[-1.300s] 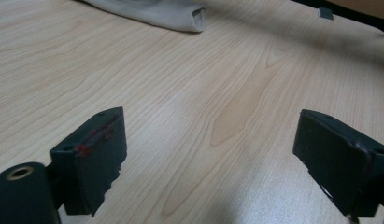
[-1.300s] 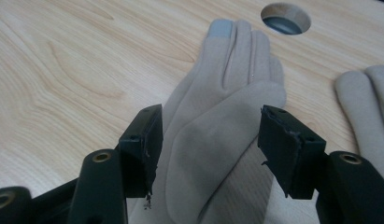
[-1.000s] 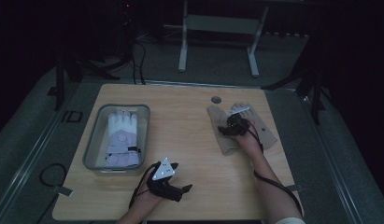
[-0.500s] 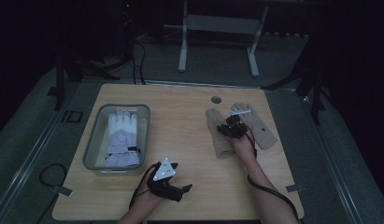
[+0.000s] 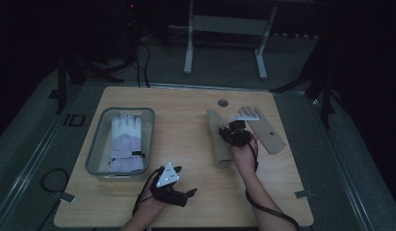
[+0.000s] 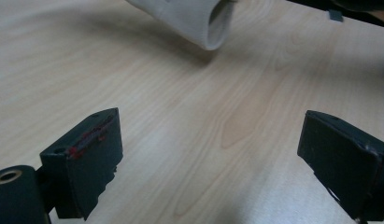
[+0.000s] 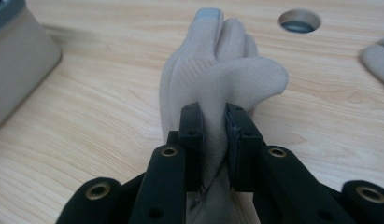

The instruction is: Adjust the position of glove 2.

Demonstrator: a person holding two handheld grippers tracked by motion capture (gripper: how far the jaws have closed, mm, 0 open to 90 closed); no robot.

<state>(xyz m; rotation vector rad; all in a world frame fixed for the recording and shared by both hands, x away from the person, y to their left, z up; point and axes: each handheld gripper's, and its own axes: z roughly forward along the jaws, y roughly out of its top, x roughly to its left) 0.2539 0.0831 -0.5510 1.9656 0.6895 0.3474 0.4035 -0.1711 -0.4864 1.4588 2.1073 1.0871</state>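
While the grey bin (image 5: 97, 159) holds 1 white glove (image 5: 125, 144), the right gripper (image 7: 213, 135), having just closed, pinches a beige glove (image 7: 217, 70); the left gripper (image 6: 213, 154) gapes empty.

Beige glove (image 7: 217, 79): soft suede-like fabric, bunched into a raised fold pinched between the right gripper's (image 7: 213, 126) jaws, fingers extending ahead of the jaws, rest lying on the tabletop (image 7: 101, 121).
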